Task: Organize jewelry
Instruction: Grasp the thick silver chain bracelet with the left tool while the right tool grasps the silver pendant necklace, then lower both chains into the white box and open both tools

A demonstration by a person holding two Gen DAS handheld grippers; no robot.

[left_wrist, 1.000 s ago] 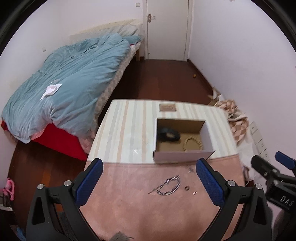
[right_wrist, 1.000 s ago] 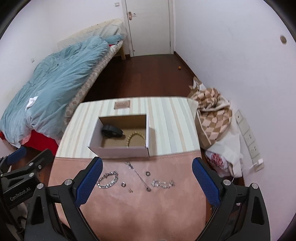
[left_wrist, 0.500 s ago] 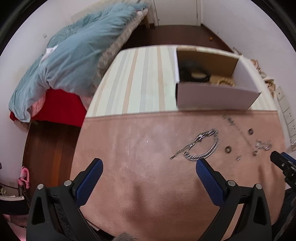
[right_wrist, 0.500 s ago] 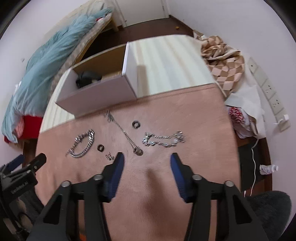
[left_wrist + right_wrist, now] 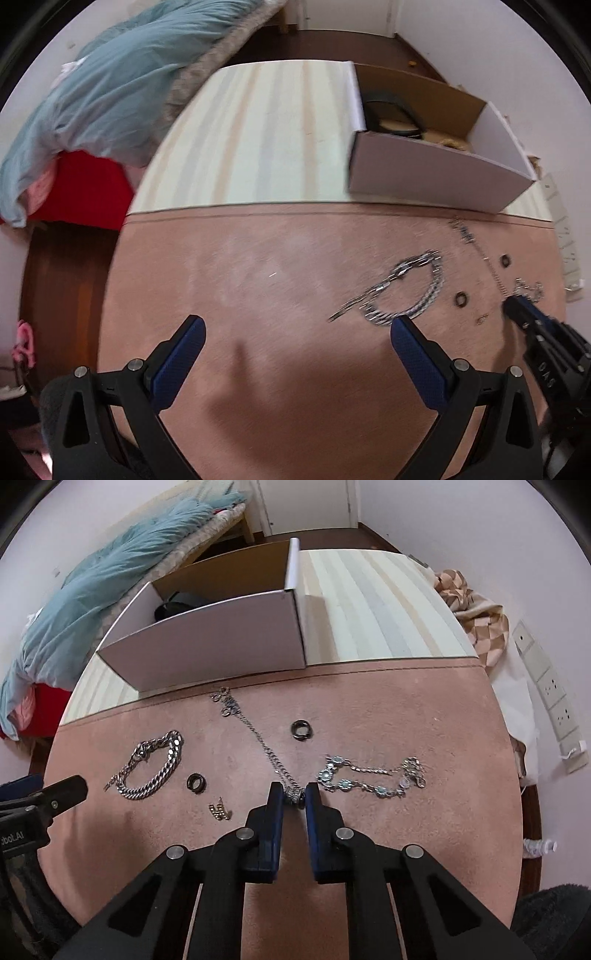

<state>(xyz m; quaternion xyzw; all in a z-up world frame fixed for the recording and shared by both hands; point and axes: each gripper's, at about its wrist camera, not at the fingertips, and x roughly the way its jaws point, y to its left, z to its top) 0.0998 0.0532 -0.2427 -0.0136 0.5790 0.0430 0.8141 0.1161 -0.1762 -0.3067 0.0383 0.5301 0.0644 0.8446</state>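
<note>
At lower centre, the right gripper is clamped on the thin chain, just below the white box. The left gripper is held wide apart over bare pink mat, left of the chunky bracelet.

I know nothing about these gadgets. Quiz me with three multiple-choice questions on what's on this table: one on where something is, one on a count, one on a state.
1. Where does the thick chain bracelet lie?
A) inside the box
B) on the pink mat
C) on the bed

2. How many small dark rings lie on the mat?
A) two
B) five
C) none

3. How are the right hand-held gripper fingers set?
A) wide apart
B) nearly closed around the thin chain's end
C) out of sight

Answers: 1 B, it rests on the pink mat before the box. 2 A, one ring, another. 3 B, blue pads flank the thin chain.
</note>
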